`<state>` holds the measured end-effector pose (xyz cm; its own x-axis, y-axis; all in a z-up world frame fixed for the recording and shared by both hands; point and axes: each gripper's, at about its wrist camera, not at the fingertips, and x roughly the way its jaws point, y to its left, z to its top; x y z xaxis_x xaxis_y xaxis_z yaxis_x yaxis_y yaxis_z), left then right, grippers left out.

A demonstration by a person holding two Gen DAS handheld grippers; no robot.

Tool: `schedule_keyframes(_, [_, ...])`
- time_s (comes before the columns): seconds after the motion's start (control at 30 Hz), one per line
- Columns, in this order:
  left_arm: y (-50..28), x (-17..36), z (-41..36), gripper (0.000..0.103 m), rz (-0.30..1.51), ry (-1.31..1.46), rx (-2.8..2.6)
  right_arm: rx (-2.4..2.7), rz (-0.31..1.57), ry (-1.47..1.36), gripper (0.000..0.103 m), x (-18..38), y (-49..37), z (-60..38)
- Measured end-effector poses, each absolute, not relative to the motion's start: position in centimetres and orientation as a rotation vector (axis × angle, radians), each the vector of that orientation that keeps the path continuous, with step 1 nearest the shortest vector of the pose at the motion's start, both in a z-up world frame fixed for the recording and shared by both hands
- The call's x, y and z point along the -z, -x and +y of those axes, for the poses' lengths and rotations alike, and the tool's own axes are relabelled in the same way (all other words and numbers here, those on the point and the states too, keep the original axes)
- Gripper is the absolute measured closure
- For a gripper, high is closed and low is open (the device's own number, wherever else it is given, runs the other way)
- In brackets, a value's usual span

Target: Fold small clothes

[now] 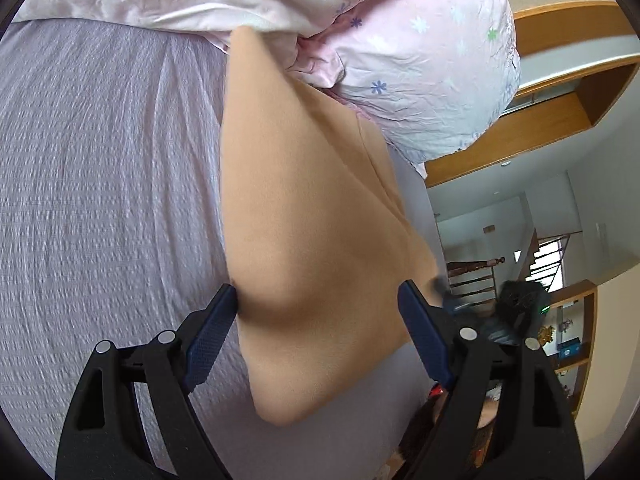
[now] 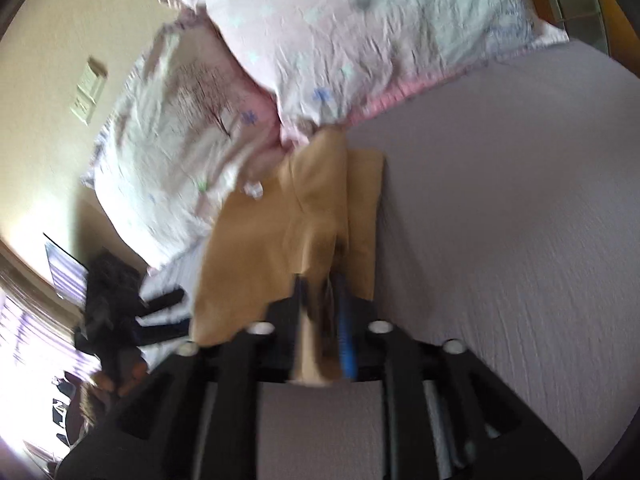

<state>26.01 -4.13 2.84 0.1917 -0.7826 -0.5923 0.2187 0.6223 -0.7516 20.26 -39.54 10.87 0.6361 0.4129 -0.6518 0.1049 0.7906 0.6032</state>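
A tan garment (image 1: 312, 208) lies on the lilac bed sheet (image 1: 100, 200), one end against the pillows. My left gripper (image 1: 318, 296) is open, with its blue-padded jaws wide on either side of a raised fold of the tan cloth, which sags between them. My right gripper (image 2: 320, 284) is shut on a pinched edge of the same tan garment (image 2: 280, 232) and holds it lifted off the sheet (image 2: 500, 240); this view is blurred by motion.
Two pink floral pillows (image 1: 420, 72) (image 2: 340, 32) lie at the head of the bed. A wooden headboard frame (image 1: 560, 92), a stair rail and a shelf (image 1: 576, 340) stand beyond the bed's edge. A person's dark shape (image 2: 112, 300) is at the bedside.
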Motion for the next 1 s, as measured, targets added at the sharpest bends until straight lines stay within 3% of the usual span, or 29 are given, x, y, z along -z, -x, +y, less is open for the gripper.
schedule_keyframes(0.03, [-26.3,-2.7,-4.4,0.02,1.176,0.582,0.763,-0.195,0.85,-0.657,0.033,-11.5,-20.7,-39.7])
schedule_keyframes(0.1, [-26.5,-2.7,-5.1,0.019,1.174,0.576,0.759,-0.17,0.823,-0.621,0.035,-12.6,-23.5,-39.9])
schedule_keyframes(0.2, [-27.0,-2.2,-5.9,0.019,1.177,0.568,0.749,-0.134,0.939,-0.616,0.058,-10.8,-29.8,-39.7])
schedule_keyframes(0.27, [-27.3,-1.6,-6.3,0.019,1.189,0.569,0.746,-0.122,1.01,-0.612,0.06,-9.0,-32.6,-39.2])
schedule_keyframes(0.3, [-27.3,-1.5,-6.3,0.019,1.184,0.574,0.751,-0.132,1.035,-0.607,0.067,-8.3,-33.5,-38.8])
schedule_keyframes(0.33, [-27.4,-1.5,-6.5,0.019,1.182,0.57,0.751,-0.165,1.056,-0.598,0.099,-7.5,-34.6,-38.3])
schedule_keyframes(0.5, [-28.0,-1.5,-7.5,0.019,1.173,0.559,0.751,-0.04,0.935,-0.611,0.097,-8.0,-33.6,-40.5])
schedule_keyframes(0.57, [-28.0,-1.6,-7.5,0.019,1.173,0.564,0.758,-0.073,0.996,-0.661,0.076,-7.5,-32.3,-41.0])
schedule_keyframes(0.6, [-28.0,-1.5,-7.5,0.019,1.173,0.569,0.761,-0.089,1.012,-0.692,0.038,-7.5,-31.7,-41.3])
schedule_keyframes(0.63, [-28.3,-1.4,-7.7,0.019,1.172,0.573,0.763,-0.122,1.019,-0.741,0.01,-7.5,-30.2,-41.5])
schedule_keyframes(0.8, [-28.2,-1.1,-7.9,0.023,1.174,0.582,0.787,-0.26,1.074,-0.869,0.008,-6.4,-25.2,-41.6])
schedule_keyframes(0.83, [-28.0,-1.0,-7.8,0.027,1.176,0.584,0.787,-0.282,1.098,-0.89,0.01,-6.0,-24.6,-41.5])
schedule_keyframes(0.87, [-27.9,-0.7,-7.8,0.041,1.187,0.597,0.785,-0.296,1.096,-0.872,0.012,-6.1,-24.0,-41.0])
schedule_keyframes(0.9, [-27.8,-0.3,-7.6,0.053,1.196,0.613,0.768,-0.316,1.09,-0.859,0.021,-6.3,-23.7,-40.5])
schedule_keyframes(0.93, [-27.9,0.0,-7.3,0.058,1.194,0.624,0.757,-0.371,1.086,-0.874,0.053,-6.3,-23.5,-39.7])
schedule_keyframes(0.97, [-27.8,0.0,-7.0,0.068,1.191,0.63,0.759,-0.383,1.09,-0.865,0.072,-6.2,-23.5,-39.0])
schedule_keyframes(1.0, [-27.7,0.1,-6.6,0.073,1.183,0.642,0.764,-0.378,1.088,-0.842,0.082,-6.2,-23.5,-38.3])
